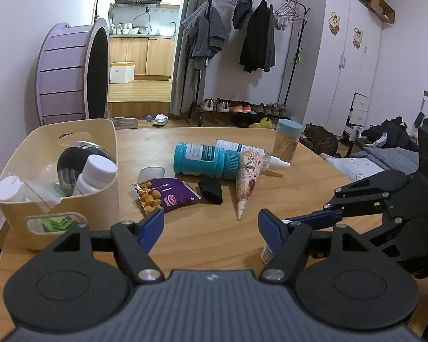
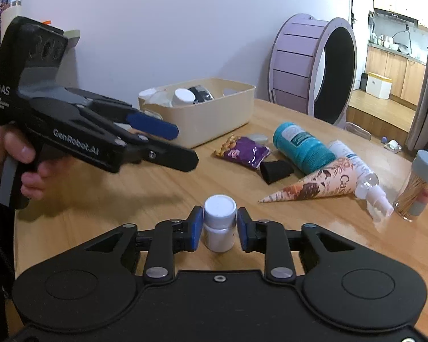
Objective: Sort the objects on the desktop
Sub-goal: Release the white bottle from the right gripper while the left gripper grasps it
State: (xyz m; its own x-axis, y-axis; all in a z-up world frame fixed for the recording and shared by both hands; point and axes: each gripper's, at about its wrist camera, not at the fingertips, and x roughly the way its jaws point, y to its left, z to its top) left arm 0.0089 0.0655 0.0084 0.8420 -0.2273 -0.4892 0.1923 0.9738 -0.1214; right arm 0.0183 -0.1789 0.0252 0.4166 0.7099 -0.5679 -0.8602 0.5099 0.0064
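left gripper (image 1: 211, 225) jaws apart, right gripper (image 2: 219, 225) narrowed

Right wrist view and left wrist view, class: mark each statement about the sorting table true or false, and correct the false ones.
1. The right tool has a small white bottle between its fingers. True.
2. The left tool holds the snack packet. False: it is open and holds nothing.
3. The teal bottle stands upright. False: it lies on its side on the table.
4. The cream bin already holds white-capped bottles. True.
5. The toothpick jar is in the bin. False: it stands on the table.
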